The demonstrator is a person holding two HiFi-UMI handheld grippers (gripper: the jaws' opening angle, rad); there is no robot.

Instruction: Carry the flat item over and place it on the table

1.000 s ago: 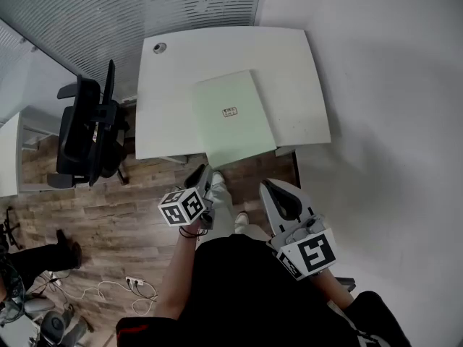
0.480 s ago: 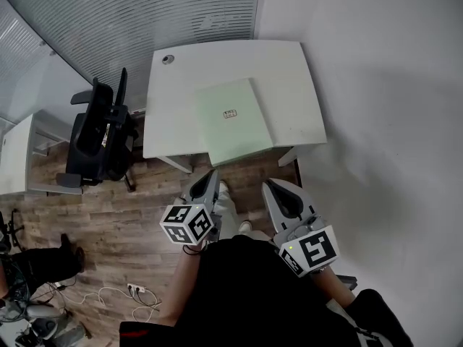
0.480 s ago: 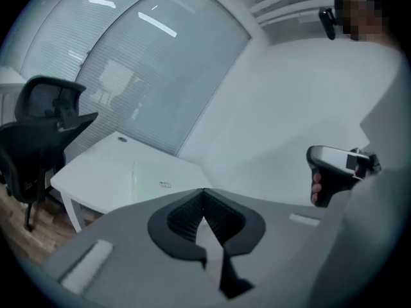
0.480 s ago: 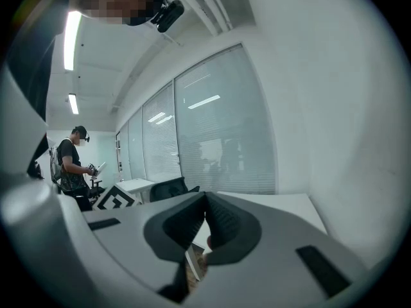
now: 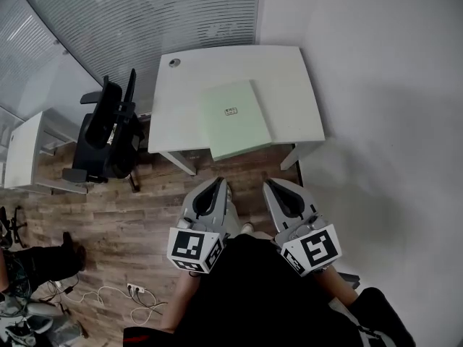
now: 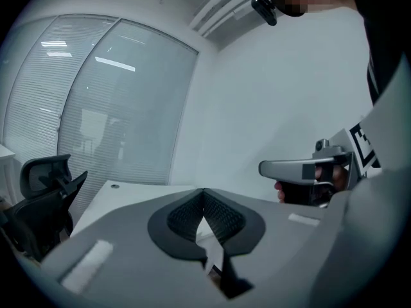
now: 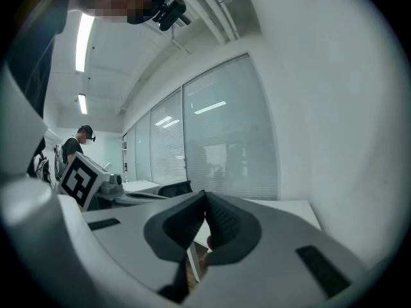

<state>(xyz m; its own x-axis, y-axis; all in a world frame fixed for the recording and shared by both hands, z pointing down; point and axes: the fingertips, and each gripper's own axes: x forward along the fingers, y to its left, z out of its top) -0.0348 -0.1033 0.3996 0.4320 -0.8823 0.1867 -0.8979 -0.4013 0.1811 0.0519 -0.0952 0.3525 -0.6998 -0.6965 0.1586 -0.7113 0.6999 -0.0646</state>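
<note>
The flat item, a pale green board (image 5: 233, 118) with a small label, lies on the white table (image 5: 296, 85); its near corner reaches over the table's front edge. Both grippers hang in front of the person's body, short of the table and apart from the board. My left gripper (image 5: 219, 182) is shut with nothing in it, its tips meeting in the left gripper view (image 6: 204, 190). My right gripper (image 5: 268, 184) is also shut and empty, its pads touching in the right gripper view (image 7: 205, 194). Each gripper shows in the other's view: the right gripper (image 6: 307, 170), the left gripper's marker cube (image 7: 79, 179).
A black office chair (image 5: 108, 132) stands left of the table on the wooden floor. Another white desk (image 5: 25, 150) is at the far left. Cables and a power strip (image 5: 137, 292) lie on the floor behind. A white wall (image 5: 391, 121) runs along the right, blinds (image 5: 145, 13) behind the table.
The left gripper's jaws have closed and that gripper has dropped back toward the body. The table and board now sit a little farther off in the head view.
</note>
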